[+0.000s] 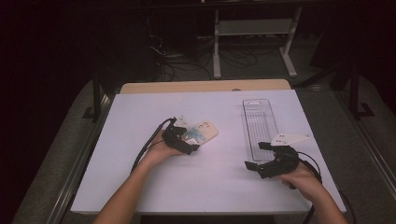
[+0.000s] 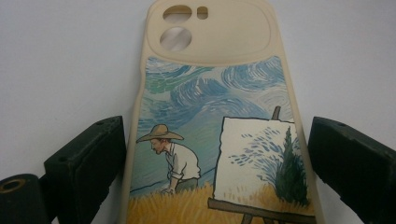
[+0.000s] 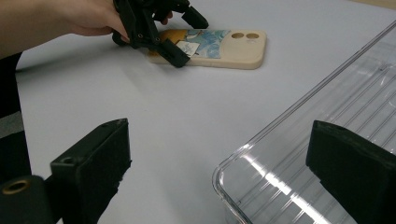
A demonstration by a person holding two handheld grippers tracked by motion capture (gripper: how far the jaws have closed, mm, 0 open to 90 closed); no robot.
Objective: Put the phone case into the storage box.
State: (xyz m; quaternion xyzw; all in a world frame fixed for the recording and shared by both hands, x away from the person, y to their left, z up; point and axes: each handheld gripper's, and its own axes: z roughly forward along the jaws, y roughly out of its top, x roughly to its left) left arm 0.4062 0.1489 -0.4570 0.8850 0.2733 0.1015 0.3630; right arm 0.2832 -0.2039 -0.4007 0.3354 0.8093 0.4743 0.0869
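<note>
A beige phone case [image 1: 206,130] printed with a painter in a wheat field lies flat on the white table [image 1: 210,177], camera cutouts pointing right. My left gripper [image 1: 190,136] is open and straddles the case's near end. In the left gripper view the case [image 2: 210,93] lies between the two jaws with a small gap on each side. My right gripper [image 1: 256,155] is open at the near left corner of a clear plastic tray [image 1: 246,126], holding nothing. In the right gripper view the tray corner [image 3: 289,154] lies between its jaws, and the case [image 3: 233,44] and left gripper [image 3: 187,36] show farther off.
The long ribbed tray runs front to back on the table's right half. A wooden strip [image 1: 205,87] edges the far side of the table. Beyond it stand a white metal frame [image 1: 254,28] and floor cables [image 1: 182,60]. The room around is dark.
</note>
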